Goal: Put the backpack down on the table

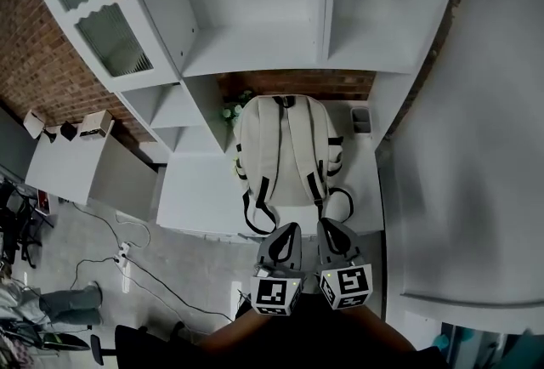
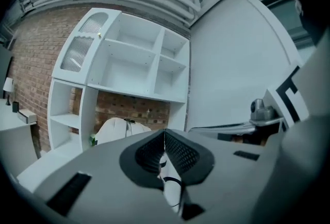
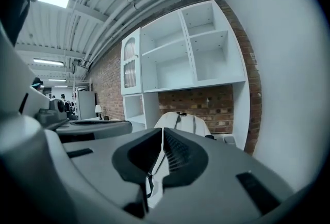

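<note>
A cream backpack (image 1: pixel 285 150) with black-trimmed straps lies flat, straps up, on the white table (image 1: pixel 191 193) under the shelves. Its strap loops hang toward the front edge. My left gripper (image 1: pixel 287 231) and right gripper (image 1: pixel 330 228) sit side by side just in front of the table's edge, apart from the backpack, pointing at it. Both are shut with nothing between the jaws. The left gripper view shows the shut left gripper (image 2: pixel 164 138) with the backpack (image 2: pixel 119 128) beyond it. In the right gripper view the shut right gripper (image 3: pixel 162 135) points toward the backpack (image 3: pixel 184 123).
A white shelf unit (image 1: pixel 255 10) rises behind the table, with a ribbed-glass door (image 1: pixel 102 14) open at the left. A small grey holder (image 1: pixel 360 118) and a green plant (image 1: pixel 230 112) stand by the backpack's top. A white wall panel (image 1: pixel 476 146) is at the right; cables (image 1: pixel 127 261) lie on the floor.
</note>
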`<action>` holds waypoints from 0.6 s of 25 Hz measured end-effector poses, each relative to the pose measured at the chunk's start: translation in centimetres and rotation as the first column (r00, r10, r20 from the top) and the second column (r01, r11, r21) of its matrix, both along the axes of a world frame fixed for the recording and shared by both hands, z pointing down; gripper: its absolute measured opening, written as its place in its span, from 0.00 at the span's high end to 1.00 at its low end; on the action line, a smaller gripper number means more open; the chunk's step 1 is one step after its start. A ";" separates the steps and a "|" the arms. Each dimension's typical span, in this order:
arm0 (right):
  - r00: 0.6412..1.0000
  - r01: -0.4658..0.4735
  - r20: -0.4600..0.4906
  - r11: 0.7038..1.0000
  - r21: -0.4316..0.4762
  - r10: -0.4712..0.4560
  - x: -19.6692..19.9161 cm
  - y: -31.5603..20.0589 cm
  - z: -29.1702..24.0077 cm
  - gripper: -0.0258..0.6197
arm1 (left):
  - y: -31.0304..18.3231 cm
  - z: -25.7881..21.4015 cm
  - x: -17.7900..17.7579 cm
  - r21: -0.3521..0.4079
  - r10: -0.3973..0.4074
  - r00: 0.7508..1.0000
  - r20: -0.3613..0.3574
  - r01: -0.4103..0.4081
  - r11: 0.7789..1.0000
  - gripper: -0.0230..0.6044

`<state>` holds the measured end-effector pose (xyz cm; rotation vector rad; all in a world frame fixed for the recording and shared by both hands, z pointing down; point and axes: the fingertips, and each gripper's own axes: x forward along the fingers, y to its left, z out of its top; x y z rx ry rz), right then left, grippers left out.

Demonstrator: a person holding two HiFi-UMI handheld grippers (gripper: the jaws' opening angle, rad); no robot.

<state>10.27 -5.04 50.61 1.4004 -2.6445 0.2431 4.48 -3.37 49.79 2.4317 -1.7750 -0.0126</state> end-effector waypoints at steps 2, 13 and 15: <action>1.000 0.003 0.004 1.000 -0.005 -0.003 1.2 0.4 0.4 0.92 | 0.2 0.1 1.2 -0.009 -0.003 1.000 0.000 0.003 1.000 0.93; 0.999 0.034 -0.026 0.998 0.061 -0.033 5.4 2.8 -0.1 0.93 | 1.8 0.2 5.6 0.000 -0.058 0.998 -0.006 0.058 0.998 0.93; 0.999 0.038 -0.038 0.997 0.070 -0.035 6.2 3.3 0.1 0.93 | 2.3 0.3 6.5 0.006 -0.060 0.998 -0.001 0.060 0.998 0.93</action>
